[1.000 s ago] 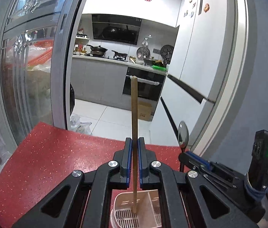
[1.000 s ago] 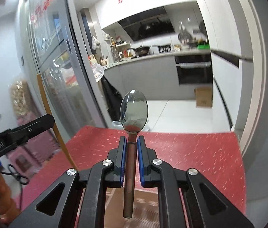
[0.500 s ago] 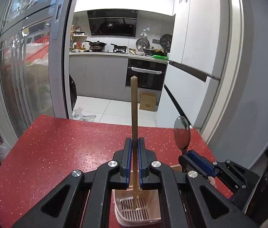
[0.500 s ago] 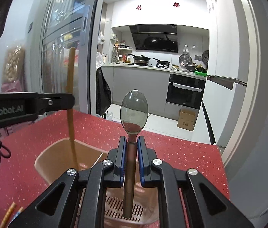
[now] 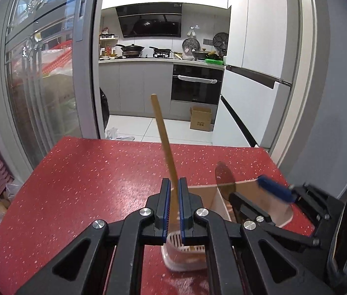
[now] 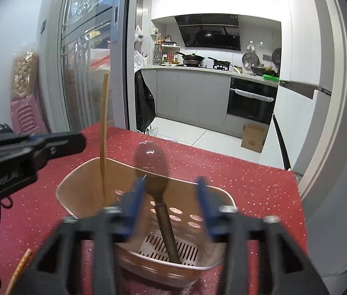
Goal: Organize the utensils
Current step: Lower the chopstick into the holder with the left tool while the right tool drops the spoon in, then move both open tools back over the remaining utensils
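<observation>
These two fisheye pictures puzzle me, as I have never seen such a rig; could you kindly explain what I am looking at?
No robot here: a person holds a two-finger gripper in each hand, and a camera on each looks forward along its fingers.

In the left wrist view, the left gripper has its blue pads around a wooden chopstick, which leans and reaches down into a beige utensil holder on the red table.

In the right wrist view, the right gripper is open, blurred by motion. A spoon stands handle-down in the same holder, touched by neither finger. More chopsticks lie at the lower left.
</observation>
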{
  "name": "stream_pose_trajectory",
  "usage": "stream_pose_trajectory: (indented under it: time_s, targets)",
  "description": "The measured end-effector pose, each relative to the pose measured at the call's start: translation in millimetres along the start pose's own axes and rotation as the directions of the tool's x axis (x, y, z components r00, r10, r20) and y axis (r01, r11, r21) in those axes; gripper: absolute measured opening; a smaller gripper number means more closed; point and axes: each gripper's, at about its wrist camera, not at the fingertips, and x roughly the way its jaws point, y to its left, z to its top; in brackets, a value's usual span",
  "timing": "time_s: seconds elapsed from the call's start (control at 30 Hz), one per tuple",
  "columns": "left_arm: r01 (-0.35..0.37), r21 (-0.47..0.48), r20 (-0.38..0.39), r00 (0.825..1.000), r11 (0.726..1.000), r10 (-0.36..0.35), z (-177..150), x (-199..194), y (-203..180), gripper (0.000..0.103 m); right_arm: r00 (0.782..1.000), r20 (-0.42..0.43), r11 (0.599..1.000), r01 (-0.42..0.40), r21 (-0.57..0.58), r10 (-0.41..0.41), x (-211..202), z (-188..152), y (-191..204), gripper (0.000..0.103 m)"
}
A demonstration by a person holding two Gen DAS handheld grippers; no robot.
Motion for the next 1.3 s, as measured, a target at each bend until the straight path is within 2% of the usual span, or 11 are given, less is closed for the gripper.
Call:
stream_pose_trajectory:
  time_s: [0.13, 0.27, 0.37, 0.43, 0.57, 0.8, 0.93, 1.0, 1.1, 1.2, 1.3]
  targets:
    - [-0.012, -0.015, -0.006, 1.0, 1.0, 0.012, -5.7, -16.2, 6.4, 0.032, 1.0, 0.013, 1.0, 0.013, 0.021, -0.013, -14.2, 5.0, -2.8, 0.057]
    - [-0.029, -0.03, -0.01, 1.0, 0.999, 0.029, -15.7, -42.5, 15.4, 0.032, 0.999, 0.033, 0.996, -0.008, 0.09, 0.005, -43.4, 7.9, -11.6, 0.077]
    - [-0.046, -0.04, -0.036, 0.998, 0.998, 0.044, -30.7, -59.7, 23.7, 0.032, 0.999, 0.04, 0.989, -0.038, 0.142, 0.033, -67.6, 2.7, -17.4, 0.082]
    - [-0.056, -0.057, -0.067, 0.996, 0.997, 0.053, -46.7, -69.7, 30.6, 0.032, 0.998, 0.022, 0.981, -0.059, 0.186, 0.056, -84.0, -4.5, -20.9, 0.085]
    - [-0.078, -0.07, -0.139, 0.988, 0.994, 0.068, -84.9, -87.7, 43.2, 0.032, 0.992, -0.053, 0.961, -0.094, 0.259, 0.111, -103.4, -29.4, -22.5, 0.103]
    - [-0.095, -0.12, -0.221, 0.973, 0.988, 0.067, -144.3, -119.1, 59.4, 0.032, 0.975, -0.164, 0.945, -0.095, 0.314, 0.152, -124.9, -79.1, -9.1, 0.103]
    - [-0.1, -0.126, -0.235, 0.97, 0.987, 0.068, -170.6, -133.7, 62.6, 0.034, 0.953, -0.249, 0.937, -0.08, 0.341, 0.172, -130.1, -103.8, 2.3, 0.103]
    - [-0.107, -0.129, -0.247, 0.966, 0.986, 0.073, -179.6, -137.0, 63.4, 0.099, 0.934, -0.301, 0.932, -0.079, 0.353, 0.193, -128.7, -114.6, 7.1, 0.103]
    - [-0.119, -0.12, -0.226, 0.97, 0.986, 0.09, -191.1, -144.0, 62.1, 0.103, 0.911, -0.355, 0.931, -0.072, 0.359, 0.208, -129.9, -134.3, 17.7, 0.103]
    - [-0.138, -0.074, -0.269, 0.956, 0.988, 0.114, -202.4, -143.4, 57.5, 0.103, 0.894, -0.402, 0.936, -0.049, 0.348, 0.196, -131.0, -148.5, 25.9, 0.103]
    - [-0.151, -0.081, -0.317, 0.941, 0.985, 0.118, -212.7, -140.3, 59.9, 0.103, 0.875, -0.441, 0.938, -0.043, 0.345, 0.202, -131.6, -162.2, 32.5, 0.103]
